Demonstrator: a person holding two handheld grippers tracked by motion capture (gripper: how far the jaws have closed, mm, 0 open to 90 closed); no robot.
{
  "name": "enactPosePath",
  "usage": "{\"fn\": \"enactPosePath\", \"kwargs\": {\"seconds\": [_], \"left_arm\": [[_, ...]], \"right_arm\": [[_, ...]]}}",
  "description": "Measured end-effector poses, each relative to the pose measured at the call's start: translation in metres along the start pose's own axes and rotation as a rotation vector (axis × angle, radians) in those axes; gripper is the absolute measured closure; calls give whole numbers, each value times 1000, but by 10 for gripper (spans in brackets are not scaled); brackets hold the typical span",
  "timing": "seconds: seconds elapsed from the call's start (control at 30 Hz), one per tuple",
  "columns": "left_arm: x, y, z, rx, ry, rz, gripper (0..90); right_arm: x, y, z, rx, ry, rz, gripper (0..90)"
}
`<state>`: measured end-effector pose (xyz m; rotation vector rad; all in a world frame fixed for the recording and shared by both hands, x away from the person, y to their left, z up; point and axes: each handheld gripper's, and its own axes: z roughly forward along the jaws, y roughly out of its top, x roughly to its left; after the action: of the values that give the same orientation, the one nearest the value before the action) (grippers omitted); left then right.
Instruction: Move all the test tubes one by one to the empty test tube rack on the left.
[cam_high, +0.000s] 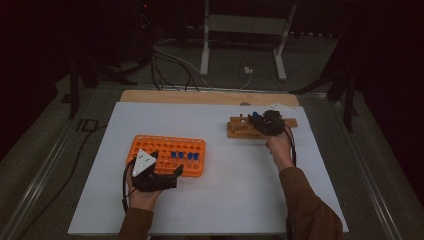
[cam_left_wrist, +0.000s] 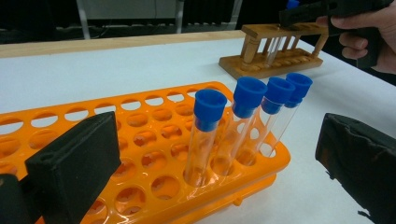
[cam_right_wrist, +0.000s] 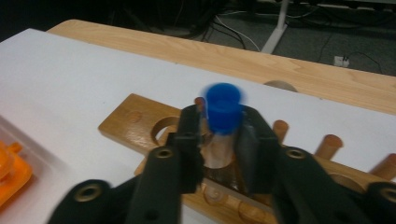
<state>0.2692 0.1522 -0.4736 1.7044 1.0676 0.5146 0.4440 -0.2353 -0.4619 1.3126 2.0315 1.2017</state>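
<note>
Right gripper view shows your right gripper clamped on a blue-capped test tube standing in the wooden rack. Your left gripper gapes wide over the orange rack, gripping nothing.

I note: orange rack, clear tubes with blue caps; pale wooden rack; white table sheet; my black grippers.

Glossy orange plastic rack, clear glass-like tubes with blue plastic caps, matt wooden rack.
</note>
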Motion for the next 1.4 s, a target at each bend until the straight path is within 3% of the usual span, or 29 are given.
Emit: {"fn": "enactPosePath", "kwargs": {"seconds": [0.27,0.67,1.1,1.4], "left_arm": [[-1,0,0,1,-2,1,5],[-1,0,1,7,-1,3,6],[-2,-1,1,8,-4,7,6],[-7,1,1,4,-13,19,6]], "right_arm": [[9,1,0,18,-49,-55,773],[9,15,-22,-61,-61,-60,775],[16,36,-57,-130,-27,-97,775],[23,33,-73,-137,34,-88,775]]}}
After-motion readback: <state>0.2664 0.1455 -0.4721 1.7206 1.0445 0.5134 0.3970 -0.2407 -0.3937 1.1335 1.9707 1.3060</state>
